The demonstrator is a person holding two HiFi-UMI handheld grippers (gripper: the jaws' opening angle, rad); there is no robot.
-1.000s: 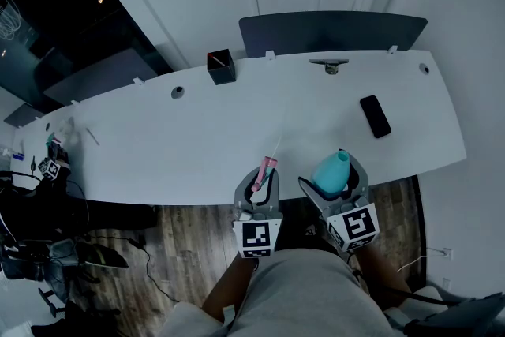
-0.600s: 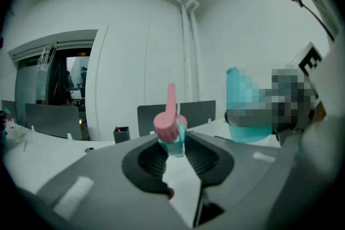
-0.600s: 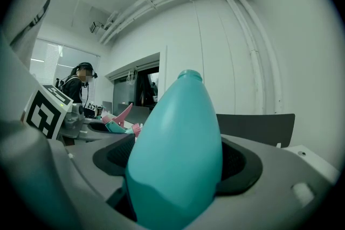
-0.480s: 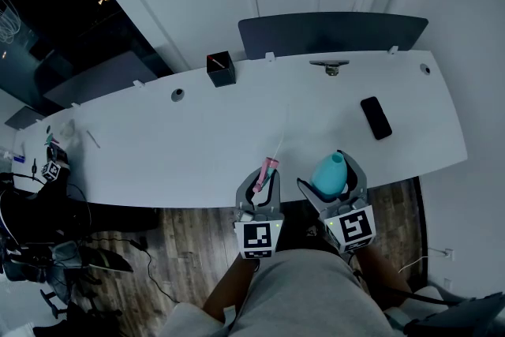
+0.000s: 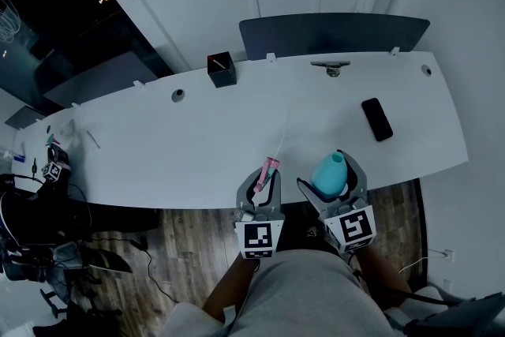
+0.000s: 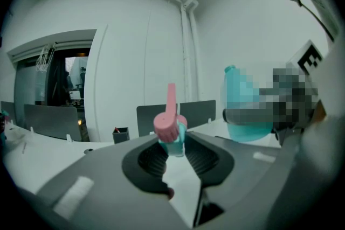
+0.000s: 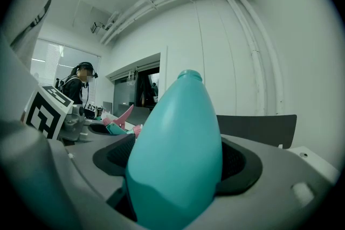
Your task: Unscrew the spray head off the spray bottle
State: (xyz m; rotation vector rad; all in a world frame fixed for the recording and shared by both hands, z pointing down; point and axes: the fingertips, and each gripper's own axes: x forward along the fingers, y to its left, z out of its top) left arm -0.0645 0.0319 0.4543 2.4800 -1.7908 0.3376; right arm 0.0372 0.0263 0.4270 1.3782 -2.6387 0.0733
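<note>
Holding the spray head (image 6: 170, 127) between the narrow-set fingers of your left gripper (image 6: 176, 152), you are clamping the spray bottle (image 7: 180, 137) in the right gripper (image 7: 178, 169). Head is sitting clear of the neck; keep both grips firm when lowering onto the bench (image 5: 197, 146) ahead of the fingers.

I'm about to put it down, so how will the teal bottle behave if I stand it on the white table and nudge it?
The teal bottle looks smooth and tapered, so it may slide on the table rather than grip. It widens toward its base, so it probably resists tipping. Its neck is open, so a tip could spill any contents.
</note>
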